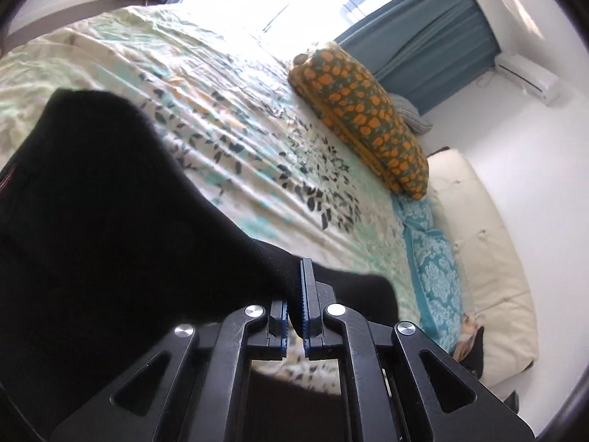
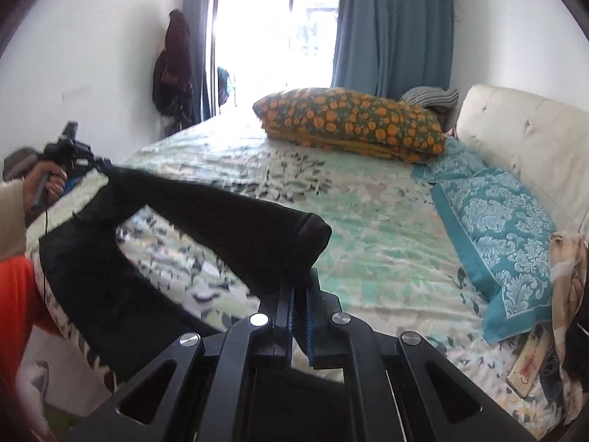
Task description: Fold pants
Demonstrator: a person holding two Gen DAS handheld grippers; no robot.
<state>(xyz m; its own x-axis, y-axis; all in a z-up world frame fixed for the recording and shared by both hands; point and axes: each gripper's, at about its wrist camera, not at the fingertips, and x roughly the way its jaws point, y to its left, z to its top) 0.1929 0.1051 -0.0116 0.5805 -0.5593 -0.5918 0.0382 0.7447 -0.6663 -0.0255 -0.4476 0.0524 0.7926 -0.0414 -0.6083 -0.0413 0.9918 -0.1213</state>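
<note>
Aloft, black pants [image 2: 206,206] between tongs [image 2: 300,280]

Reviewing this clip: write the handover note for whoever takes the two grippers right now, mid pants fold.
Left gripper: shut on the black pants.
Right gripper: shut on the pants near one leg's open end.
The pants hang stretched between both grippers above the floral bedsheet, one leg drooping over the bed's near edge.
Done: both ends gripped and lifted.
Left: lay them flat on the sheet, align the legs, then fold; no fold is visible yet.
The orange-patterned pillow lies further up the bed, apart from the pants.
</note>
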